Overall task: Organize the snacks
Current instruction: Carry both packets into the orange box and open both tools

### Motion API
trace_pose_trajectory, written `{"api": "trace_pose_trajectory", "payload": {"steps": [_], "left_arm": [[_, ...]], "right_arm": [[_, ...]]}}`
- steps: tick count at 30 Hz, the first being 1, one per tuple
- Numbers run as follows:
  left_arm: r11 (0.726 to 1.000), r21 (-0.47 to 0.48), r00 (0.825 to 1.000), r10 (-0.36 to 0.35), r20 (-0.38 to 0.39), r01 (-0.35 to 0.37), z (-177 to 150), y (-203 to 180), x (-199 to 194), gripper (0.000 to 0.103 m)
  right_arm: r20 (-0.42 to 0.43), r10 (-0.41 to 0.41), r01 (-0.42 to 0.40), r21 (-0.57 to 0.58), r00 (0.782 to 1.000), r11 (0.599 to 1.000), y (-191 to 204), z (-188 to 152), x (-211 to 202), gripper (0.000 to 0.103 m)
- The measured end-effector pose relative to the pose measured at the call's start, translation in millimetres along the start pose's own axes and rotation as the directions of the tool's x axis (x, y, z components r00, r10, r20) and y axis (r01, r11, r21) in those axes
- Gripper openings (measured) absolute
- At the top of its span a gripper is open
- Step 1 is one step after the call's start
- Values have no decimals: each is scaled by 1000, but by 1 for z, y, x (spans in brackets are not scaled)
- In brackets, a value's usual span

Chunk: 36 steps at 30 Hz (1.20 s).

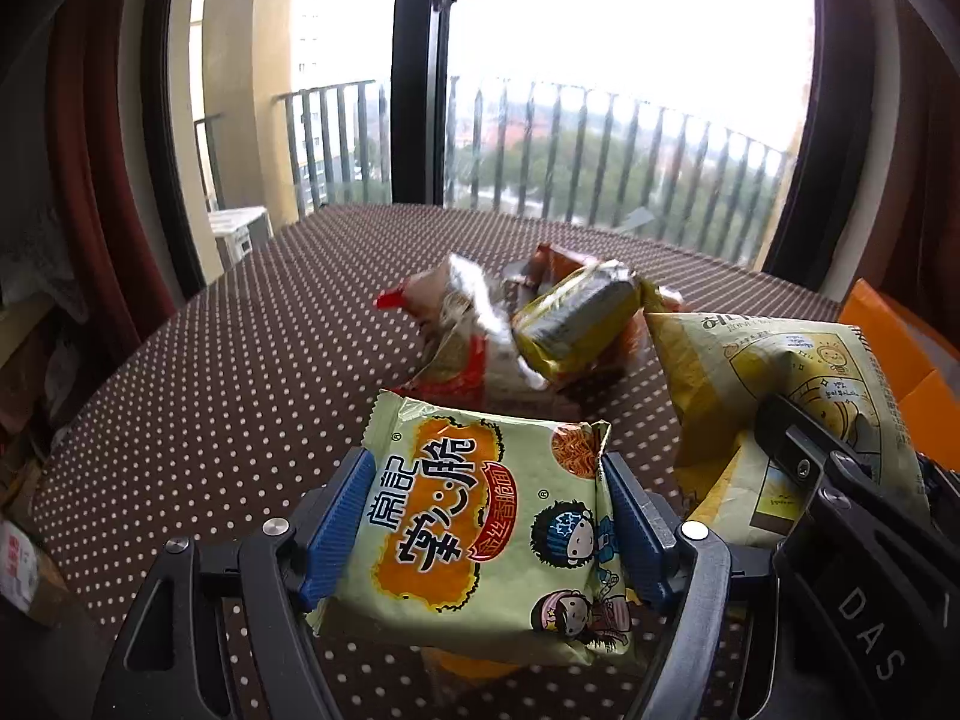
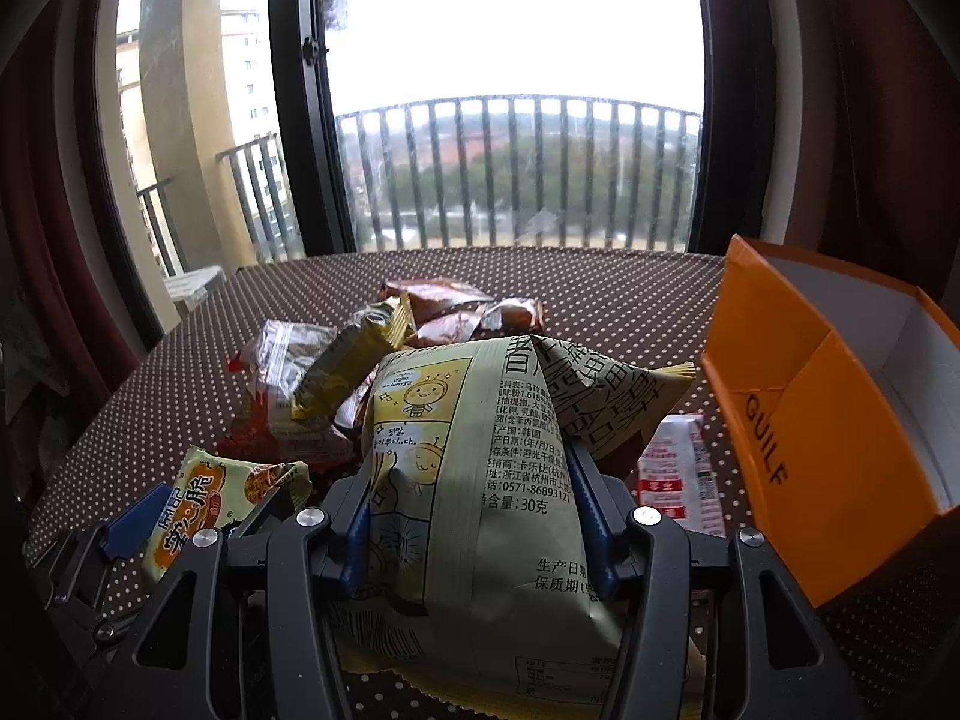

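Note:
My left gripper [image 1: 483,480] is shut on a pale green noodle snack pack [image 1: 480,528] with orange lettering, held just above the table. My right gripper [image 2: 471,480] is shut on a yellow chip bag [image 2: 480,468] with cartoon panels. That bag [image 1: 780,390] and the right gripper [image 1: 840,480] show at the right of the left wrist view. The green pack [image 2: 204,510] and the left gripper [image 2: 198,510] show at the lower left of the right wrist view. A pile of loose snack packs [image 2: 372,372] lies further back, also in the left wrist view [image 1: 528,324].
An open orange box [image 2: 828,420] with a white inside stands at the right; its corner shows in the left wrist view [image 1: 888,348]. A red-and-white packet [image 2: 672,474] lies beside it. The brown dotted tablecloth [image 1: 240,372] covers the table. A window and balcony railing are behind.

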<state>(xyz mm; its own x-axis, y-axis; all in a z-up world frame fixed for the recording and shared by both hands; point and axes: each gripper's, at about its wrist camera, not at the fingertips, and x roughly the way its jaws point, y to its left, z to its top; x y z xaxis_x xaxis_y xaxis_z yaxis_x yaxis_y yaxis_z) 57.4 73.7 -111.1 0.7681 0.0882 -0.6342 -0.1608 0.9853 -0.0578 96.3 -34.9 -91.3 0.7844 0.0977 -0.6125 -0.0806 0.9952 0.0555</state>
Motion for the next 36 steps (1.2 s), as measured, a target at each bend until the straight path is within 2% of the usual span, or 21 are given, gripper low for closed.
{"api": "trace_pose_trajectory", "payload": {"steps": [9,20,31,36], "left_arm": [[1000,10,998,5,58,-5,15,-14,-39,76],[999,52,990,-17,142,10,52,-39,-81,76],[992,109,980,-78,185,58,77,-78,-87,76],[987,133,970,-116,216,89,84,-100,-87,76]], "right_arm": [[54,26,-27,21,998,999,-13,20,-31,57],[125,39,-43,33,991,999,-28,53,-62,57],[175,8,-19,61,984,998,-64,78,-80,58],[206,-23,9,71,978,997,-83,82,-84,57]]}}
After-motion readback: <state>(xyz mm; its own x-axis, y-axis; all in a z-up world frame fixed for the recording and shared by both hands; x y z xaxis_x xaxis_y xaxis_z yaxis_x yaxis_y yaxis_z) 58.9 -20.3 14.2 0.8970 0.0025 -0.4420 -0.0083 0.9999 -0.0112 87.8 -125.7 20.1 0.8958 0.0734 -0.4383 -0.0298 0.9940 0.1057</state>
